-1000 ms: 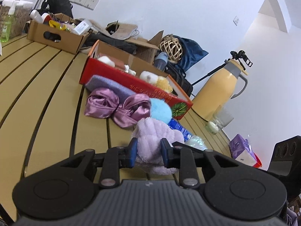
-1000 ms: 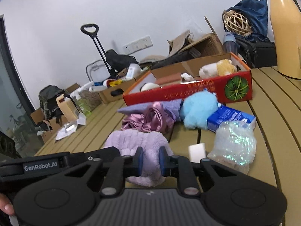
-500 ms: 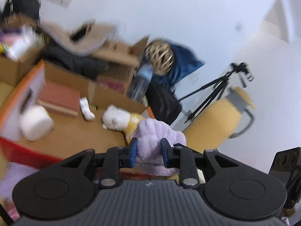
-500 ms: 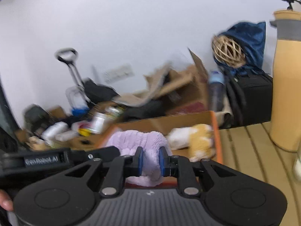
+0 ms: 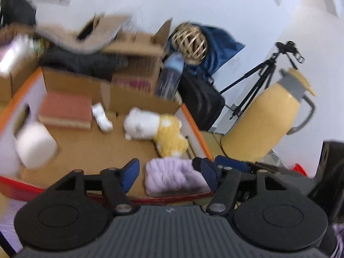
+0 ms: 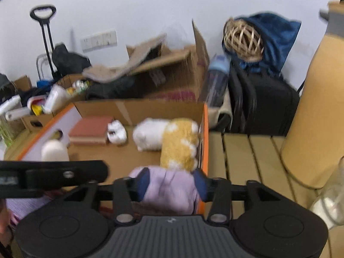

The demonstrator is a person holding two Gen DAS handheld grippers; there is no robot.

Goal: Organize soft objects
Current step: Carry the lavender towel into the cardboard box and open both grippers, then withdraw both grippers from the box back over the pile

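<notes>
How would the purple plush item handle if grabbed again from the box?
The purple plush looks fluffy and bunched, so probably floppy and squashy. It likely weighs little. Its lumpy shape makes rolling unlikely; it should stay beside the yellow toy.

Beyond my jaws, a yellow thermos jug (image 5: pixel 264 124) on the slatted table (image 6: pixel 247 154), a camera tripod (image 5: pixel 258 81), a wicker ball (image 6: pixel 243 40) on blue cloth (image 6: pixel 277 40), a water bottle (image 6: pixel 216 79), a black bag (image 6: pixel 268 105)

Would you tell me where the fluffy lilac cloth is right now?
In both wrist views the lilac cloth lies inside the red box, near corner, just before the yellow-and-white plush.
</notes>
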